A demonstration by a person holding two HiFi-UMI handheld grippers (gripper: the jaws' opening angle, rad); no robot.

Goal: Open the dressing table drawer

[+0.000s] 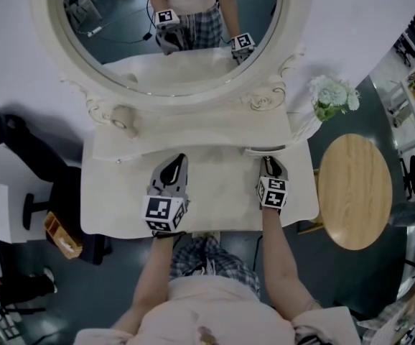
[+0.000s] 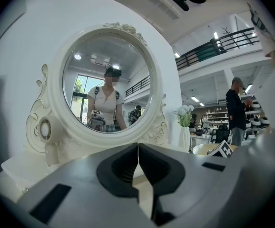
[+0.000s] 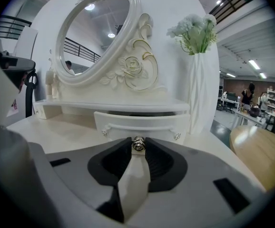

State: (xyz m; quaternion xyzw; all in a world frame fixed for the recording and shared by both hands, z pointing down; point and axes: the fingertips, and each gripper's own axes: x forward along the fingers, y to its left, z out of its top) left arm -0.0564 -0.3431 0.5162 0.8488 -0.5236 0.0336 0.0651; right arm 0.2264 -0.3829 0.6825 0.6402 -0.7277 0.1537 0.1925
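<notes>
1. jaws of my right gripper (image 1: 269, 165) are clamped on the small metal knob (image 3: 138, 143) at the middle of the drawer front. the knob sits right at their tips, pinched from both sides.
2. jaws of my left gripper (image 2: 138, 150) are pressed together with nothing between them. that gripper is low over the left part of the tabletop (image 1: 222, 196), pointing at the round mirror (image 2: 110, 80), and has no hand in the pull.
3. the drawer (image 3: 142, 123) is on the right side of the dressing table, under the low shelf (image 3: 118, 106) and just left of the white vase of flowers (image 3: 200, 80). a dark gap shows along its top edge, and from the head view its front stands a little proud of the shelf, so i judge it only slightly open.
4. i judge the step in hand to be the pull itself: the grasp is made and most of the travel is left.
5. the next move calls for a straight, level draw toward my body along the drawer's run. the knob is small, round and shiny, so it could slip out of the tips if i tilt or jerk. the grip should stay firm and the pull slow.
</notes>
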